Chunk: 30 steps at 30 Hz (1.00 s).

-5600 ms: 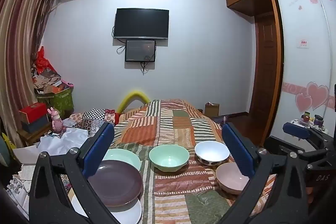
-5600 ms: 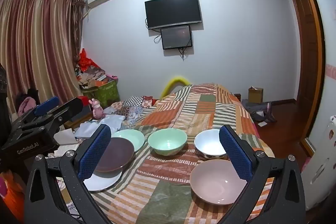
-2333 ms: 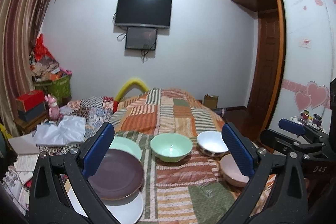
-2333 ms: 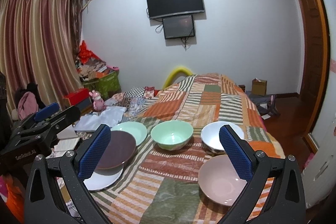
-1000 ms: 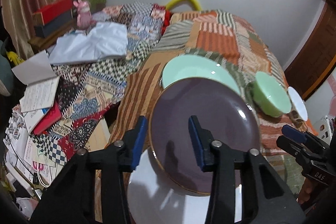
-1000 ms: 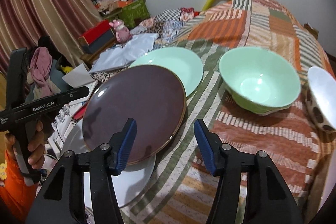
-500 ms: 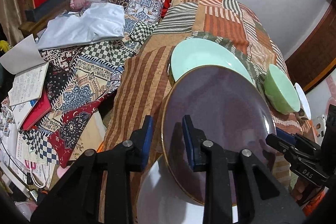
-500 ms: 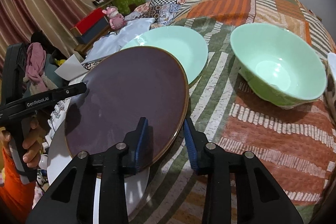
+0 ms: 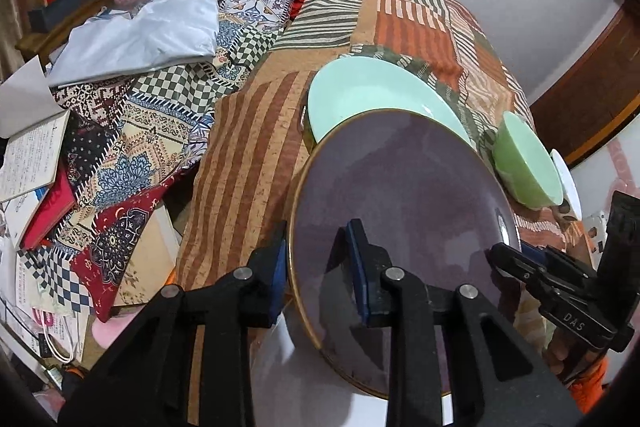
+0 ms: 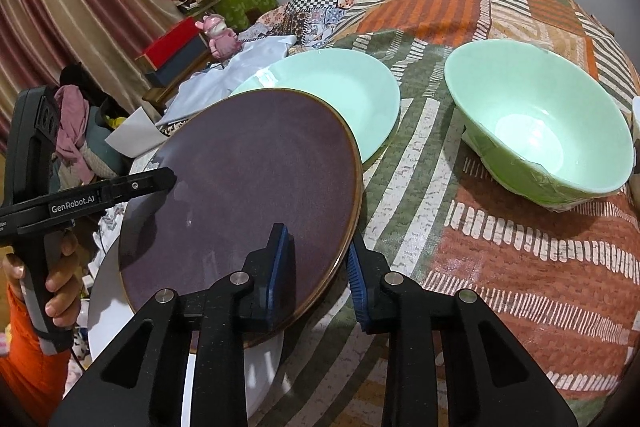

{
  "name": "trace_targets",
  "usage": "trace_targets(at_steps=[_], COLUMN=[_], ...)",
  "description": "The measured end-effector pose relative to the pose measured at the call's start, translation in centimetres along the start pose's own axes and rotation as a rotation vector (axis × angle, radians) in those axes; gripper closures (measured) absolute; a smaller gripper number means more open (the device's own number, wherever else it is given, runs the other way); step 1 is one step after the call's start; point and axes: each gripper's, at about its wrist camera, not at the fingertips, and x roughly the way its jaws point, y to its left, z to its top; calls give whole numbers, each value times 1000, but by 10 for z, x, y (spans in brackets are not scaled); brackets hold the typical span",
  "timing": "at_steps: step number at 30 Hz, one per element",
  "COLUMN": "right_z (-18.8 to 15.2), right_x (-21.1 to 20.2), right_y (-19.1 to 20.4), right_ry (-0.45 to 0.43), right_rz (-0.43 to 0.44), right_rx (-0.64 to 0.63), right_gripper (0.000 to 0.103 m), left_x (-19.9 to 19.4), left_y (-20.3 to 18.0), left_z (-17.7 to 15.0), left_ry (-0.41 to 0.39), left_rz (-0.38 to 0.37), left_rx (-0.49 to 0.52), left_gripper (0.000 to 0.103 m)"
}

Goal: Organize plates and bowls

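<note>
The purple plate (image 10: 240,195) is now being pinched at opposite rims, tilted above the white plate (image 10: 108,311) at the bed's near edge; a second ago both grippers were wider. The left gripper (image 9: 316,267) is gripping its rim, the right gripper (image 10: 318,267) is closing on the other, so lifting looks next. The green plate (image 10: 344,95) is lying just behind, the green bowl (image 10: 540,131) near

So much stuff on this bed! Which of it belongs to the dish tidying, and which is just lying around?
Part of the job:
- round dark purple plate, clamped by the left gripper and right gripper
- pale green plate
- white plate underneath
- pale green bowl

Just lying about:
- pink toy figure
- folded pale blue cloth
- open booklet
</note>
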Motion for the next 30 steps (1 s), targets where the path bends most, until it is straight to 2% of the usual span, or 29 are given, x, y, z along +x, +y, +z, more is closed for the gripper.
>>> trace_targets(at_steps=[8, 30], right_z=[-3, -24], right_x=[-7, -72], right_y=[-5, -27], right_ry=[-4, -102], right_rz=[-4, -39], right_rx=[12, 46], right_gripper=[78, 77], left_x=[-6, -45], left_y=[-10, -68], left_z=[-4, -26], left_ry=[-6, -65], left_rz=[14, -61], left_rx=[18, 68], left_gripper=[75, 75])
